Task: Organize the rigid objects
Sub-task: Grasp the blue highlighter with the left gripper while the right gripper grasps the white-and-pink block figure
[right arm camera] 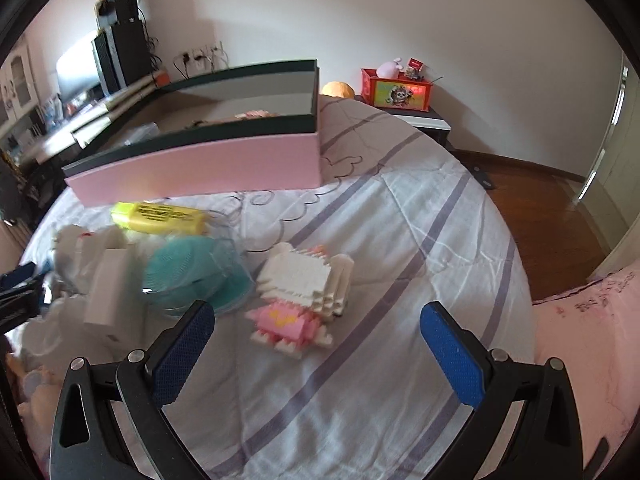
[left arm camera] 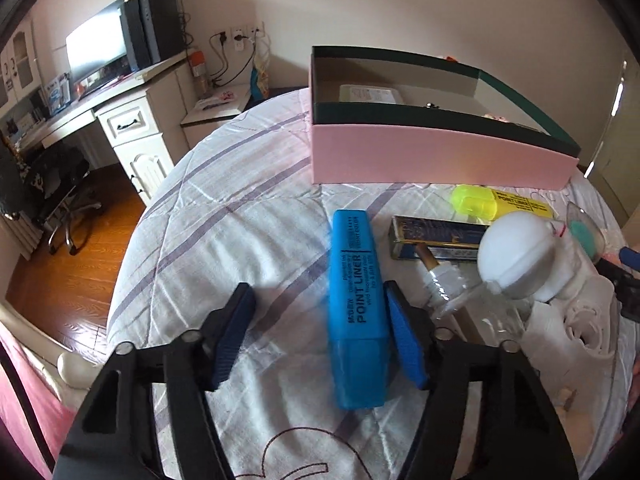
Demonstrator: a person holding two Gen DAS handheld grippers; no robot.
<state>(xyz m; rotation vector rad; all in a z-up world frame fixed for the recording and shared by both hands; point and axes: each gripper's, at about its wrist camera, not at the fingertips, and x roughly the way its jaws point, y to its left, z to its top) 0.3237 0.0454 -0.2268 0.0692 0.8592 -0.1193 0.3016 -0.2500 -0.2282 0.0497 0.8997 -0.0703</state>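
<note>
A blue highlighter (left arm camera: 356, 308) lies on the bed, between the fingers of my open left gripper (left arm camera: 320, 320), close against the right pad (left arm camera: 406, 340). A pink open box (left arm camera: 432, 156) stands beyond it; it also shows in the right wrist view (right arm camera: 208, 168). A yellow highlighter (left arm camera: 500, 200) (right arm camera: 160, 218), a dark tin (left arm camera: 436, 238) and a white round object (left arm camera: 516, 256) lie to the right. My right gripper (right arm camera: 316, 344) is open and empty, hovering just before a pink-and-white brick figure (right arm camera: 304, 292). A teal disc in a clear holder (right arm camera: 196, 276) lies left of the figure.
The bedspread (right arm camera: 400, 240) is white with purple stripes. A desk (left arm camera: 120, 116) with a monitor stands left of the bed, a nightstand with a red box (right arm camera: 400, 90) at the back right. White clutter (right arm camera: 92, 264) lies left of the disc. Wood floor surrounds the bed.
</note>
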